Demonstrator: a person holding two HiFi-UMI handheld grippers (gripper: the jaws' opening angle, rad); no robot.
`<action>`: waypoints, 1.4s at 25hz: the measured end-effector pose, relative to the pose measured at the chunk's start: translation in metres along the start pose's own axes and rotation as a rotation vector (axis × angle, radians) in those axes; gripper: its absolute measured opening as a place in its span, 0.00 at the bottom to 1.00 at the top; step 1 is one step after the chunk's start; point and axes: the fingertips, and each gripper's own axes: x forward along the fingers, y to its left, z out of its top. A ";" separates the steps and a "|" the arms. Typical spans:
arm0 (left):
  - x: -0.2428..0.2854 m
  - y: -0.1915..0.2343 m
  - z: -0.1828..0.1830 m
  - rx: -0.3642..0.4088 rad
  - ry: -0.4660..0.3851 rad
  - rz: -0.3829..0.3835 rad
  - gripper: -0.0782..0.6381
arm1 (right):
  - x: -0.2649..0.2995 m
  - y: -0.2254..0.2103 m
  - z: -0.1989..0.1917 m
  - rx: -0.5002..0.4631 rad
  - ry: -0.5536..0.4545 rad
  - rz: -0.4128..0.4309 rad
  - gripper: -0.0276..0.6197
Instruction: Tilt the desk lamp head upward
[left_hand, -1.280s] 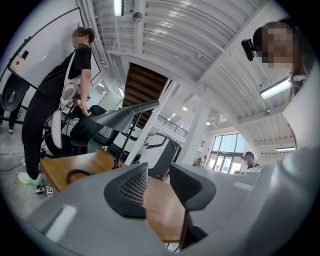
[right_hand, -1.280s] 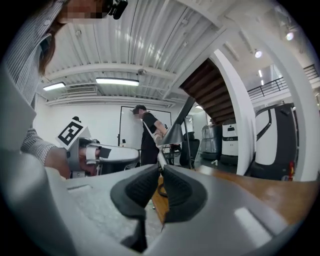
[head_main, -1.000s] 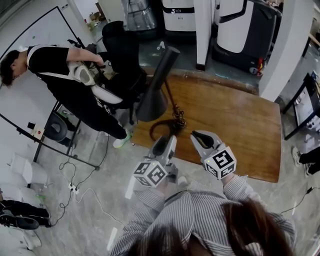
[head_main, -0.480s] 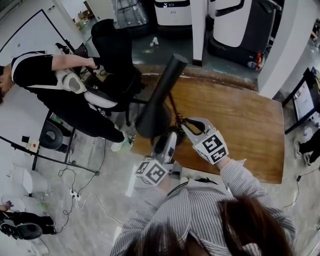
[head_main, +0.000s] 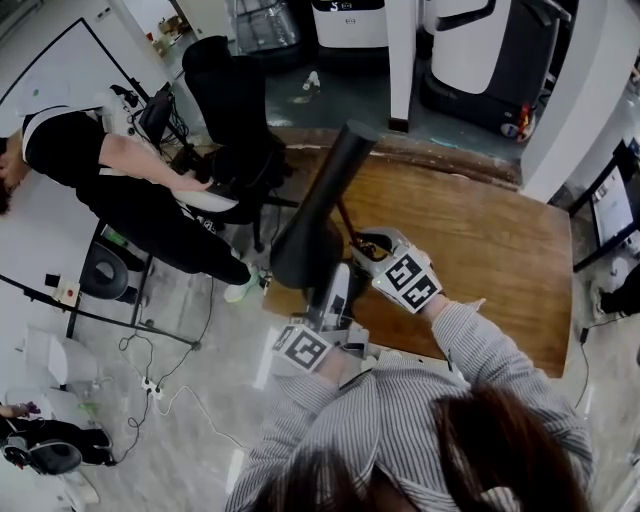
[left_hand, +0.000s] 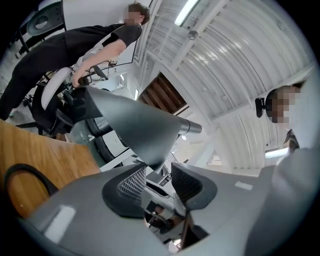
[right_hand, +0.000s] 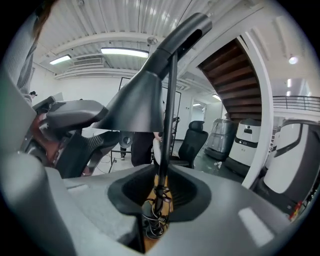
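The desk lamp stands near the left edge of the table (head_main: 480, 250), its dark cone head (head_main: 305, 245) sloping mouth-down toward the person. The left gripper's (left_hand: 157, 175) 2 fingers are closing, the head's lower rim between them. The right gripper's (right_hand: 161, 192) fingers flank the thin stem (right_hand: 167, 125) low down, apparently clamped on it.

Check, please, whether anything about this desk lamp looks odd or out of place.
The cord is wound in untidy loops around the bottom of the lamp stem, like a tangle. Nothing else looks damaged or spilled.
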 end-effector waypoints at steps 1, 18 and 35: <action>0.000 0.000 0.000 0.002 -0.003 -0.002 0.30 | 0.002 0.001 -0.001 -0.003 0.008 0.005 0.15; -0.005 -0.005 0.019 0.185 -0.044 0.028 0.15 | 0.010 -0.003 -0.006 0.031 0.013 -0.001 0.12; -0.036 -0.029 0.094 0.466 0.057 0.175 0.16 | 0.008 -0.004 -0.007 0.045 -0.003 0.012 0.12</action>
